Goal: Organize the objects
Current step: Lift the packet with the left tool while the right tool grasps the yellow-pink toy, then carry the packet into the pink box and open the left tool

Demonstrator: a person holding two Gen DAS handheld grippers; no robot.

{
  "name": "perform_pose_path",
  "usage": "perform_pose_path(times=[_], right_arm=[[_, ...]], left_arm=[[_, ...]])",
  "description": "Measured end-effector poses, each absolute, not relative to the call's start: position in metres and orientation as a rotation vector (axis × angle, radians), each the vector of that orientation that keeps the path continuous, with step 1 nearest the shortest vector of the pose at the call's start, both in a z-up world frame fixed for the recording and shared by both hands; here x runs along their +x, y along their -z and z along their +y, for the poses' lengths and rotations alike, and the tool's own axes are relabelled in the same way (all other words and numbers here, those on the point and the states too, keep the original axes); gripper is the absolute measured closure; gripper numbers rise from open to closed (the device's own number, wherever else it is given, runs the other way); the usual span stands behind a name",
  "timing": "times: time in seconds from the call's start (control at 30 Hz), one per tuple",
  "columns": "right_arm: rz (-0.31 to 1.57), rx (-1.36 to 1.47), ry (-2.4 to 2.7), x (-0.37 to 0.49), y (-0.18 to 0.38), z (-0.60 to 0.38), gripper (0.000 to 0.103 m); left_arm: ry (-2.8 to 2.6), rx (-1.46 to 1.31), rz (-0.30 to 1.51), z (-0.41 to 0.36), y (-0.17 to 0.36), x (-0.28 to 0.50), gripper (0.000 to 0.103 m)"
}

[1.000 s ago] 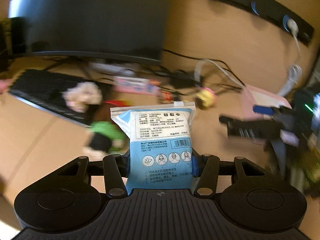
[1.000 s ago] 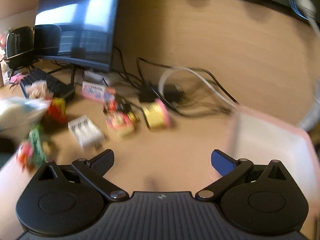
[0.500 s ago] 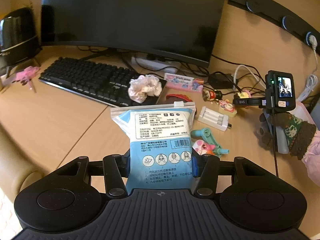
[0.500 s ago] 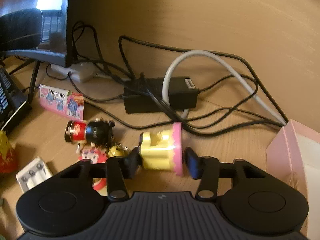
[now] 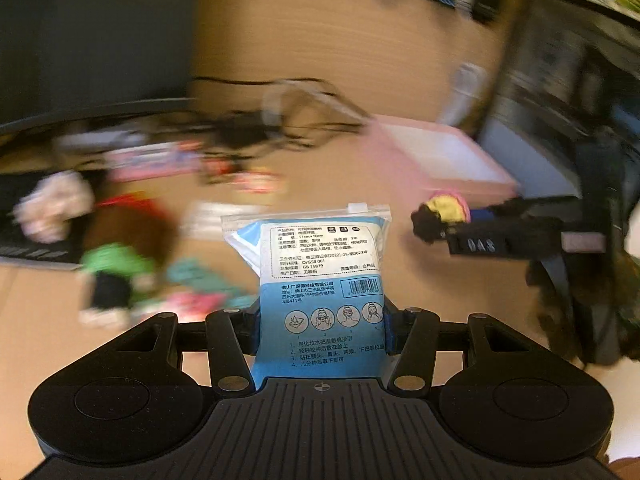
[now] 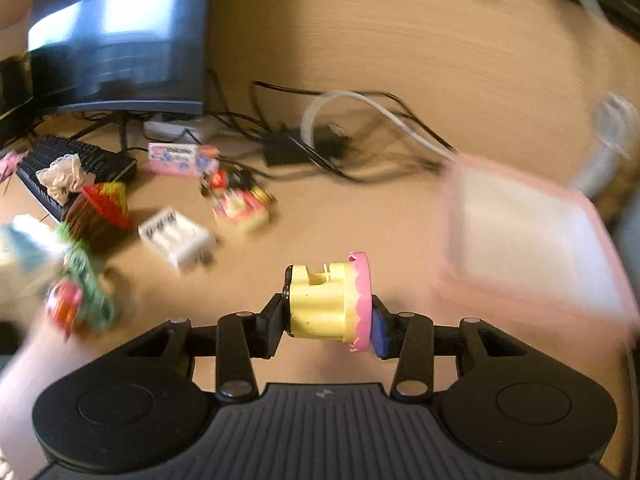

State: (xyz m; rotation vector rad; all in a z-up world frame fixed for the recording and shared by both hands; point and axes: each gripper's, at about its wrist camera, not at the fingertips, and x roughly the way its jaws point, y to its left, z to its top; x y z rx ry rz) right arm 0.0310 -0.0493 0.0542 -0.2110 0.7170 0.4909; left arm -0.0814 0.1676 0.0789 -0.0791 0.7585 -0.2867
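Note:
My left gripper (image 5: 320,332) is shut on a blue and white sachet pack (image 5: 320,272) and holds it above the desk. My right gripper (image 6: 326,330) is shut on a yellow toy with a pink scalloped rim (image 6: 328,304), lifted off the desk. That gripper and toy (image 5: 446,208) also show at the right of the left wrist view, in front of the pink box. The pink box with a white inside (image 6: 524,236) sits to the right; it also shows in the left wrist view (image 5: 436,156). Both views are motion-blurred.
On the desk to the left lie a white battery case (image 6: 176,236), a red and brown toy house (image 6: 100,210), a pink packet (image 6: 176,158), small toys (image 6: 240,204), a green toy (image 6: 82,280), a scrunchie (image 6: 64,176) on a keyboard (image 6: 100,158). A monitor (image 6: 116,44) and tangled cables (image 6: 340,136) stand behind.
The right gripper has lifted the yellow toy off the desk and pulled back toward the pink box. The left gripper has swung right with the sachet pack still in it.

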Motion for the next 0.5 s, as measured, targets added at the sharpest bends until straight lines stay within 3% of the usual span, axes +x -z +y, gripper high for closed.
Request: perform_pose_path(times=[0.3,0.5], right_arm=[[0.745,-0.091,-0.264,-0.046,-0.087,-0.159,0.061],[0.713,-0.041,-0.246,-0.043,-0.089,-0.195,0.061]], left_arm=[[0.491,-0.055,0.697,0.070,-0.106,-0.017,0.047],[0.467,-0.053,0.617,0.008,-0.136,0.062,0.047]])
